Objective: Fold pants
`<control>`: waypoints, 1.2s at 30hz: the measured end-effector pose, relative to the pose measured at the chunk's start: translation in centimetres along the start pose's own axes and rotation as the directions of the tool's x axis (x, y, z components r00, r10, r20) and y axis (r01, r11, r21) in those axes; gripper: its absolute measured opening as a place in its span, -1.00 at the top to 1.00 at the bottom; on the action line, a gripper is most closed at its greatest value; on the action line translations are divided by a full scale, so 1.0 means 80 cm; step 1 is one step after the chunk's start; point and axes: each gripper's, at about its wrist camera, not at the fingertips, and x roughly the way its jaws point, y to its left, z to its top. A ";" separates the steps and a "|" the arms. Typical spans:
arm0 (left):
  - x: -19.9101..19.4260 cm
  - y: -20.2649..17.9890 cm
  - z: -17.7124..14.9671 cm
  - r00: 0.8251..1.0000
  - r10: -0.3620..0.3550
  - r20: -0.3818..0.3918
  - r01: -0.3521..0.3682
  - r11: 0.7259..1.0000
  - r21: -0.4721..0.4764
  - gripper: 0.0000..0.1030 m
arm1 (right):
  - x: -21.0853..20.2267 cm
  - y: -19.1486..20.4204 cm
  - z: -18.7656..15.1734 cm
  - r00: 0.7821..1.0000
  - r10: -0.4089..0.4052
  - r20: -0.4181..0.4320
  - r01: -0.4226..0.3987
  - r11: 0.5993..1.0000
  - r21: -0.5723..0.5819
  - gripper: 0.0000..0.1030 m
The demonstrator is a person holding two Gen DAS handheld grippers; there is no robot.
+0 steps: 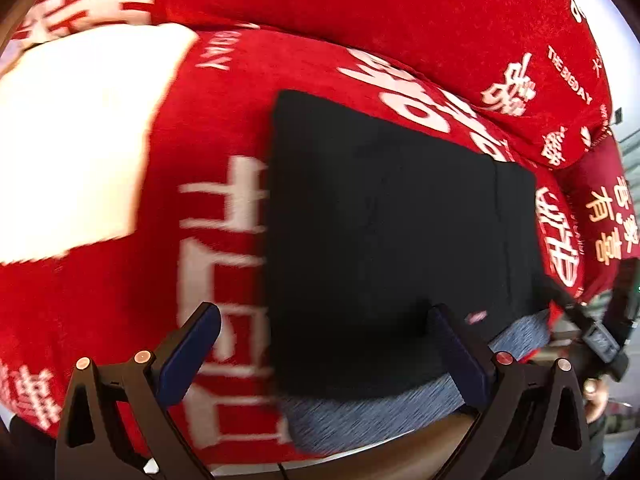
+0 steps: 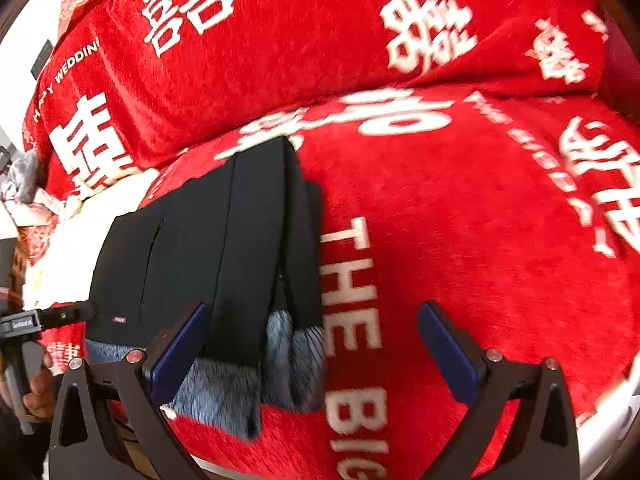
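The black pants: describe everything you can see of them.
The pants are black outside with a fuzzy grey-blue lining showing at the near edge. They lie folded in a flat stack of layers on the red blanket, a small label near one corner. Both hand-held grippers, left and right, are open above the near edge; whether any finger touches the cloth cannot be told.
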 end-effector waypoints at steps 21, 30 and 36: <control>0.005 -0.054 0.014 0.999 0.019 0.045 -0.024 0.991 0.134 -0.02 | 0.030 0.070 0.006 0.991 0.107 -0.074 -0.115 0.988 -0.104 -0.02; -0.041 -0.058 0.029 0.996 0.026 0.089 -0.039 0.989 0.144 0.09 | -0.009 0.098 0.025 0.992 0.127 -0.008 -0.127 0.985 -0.117 0.03; -0.077 -0.055 0.063 0.991 0.037 0.129 -0.056 0.987 0.151 0.09 | -0.019 0.125 0.063 0.989 0.145 0.028 -0.140 0.980 -0.142 0.03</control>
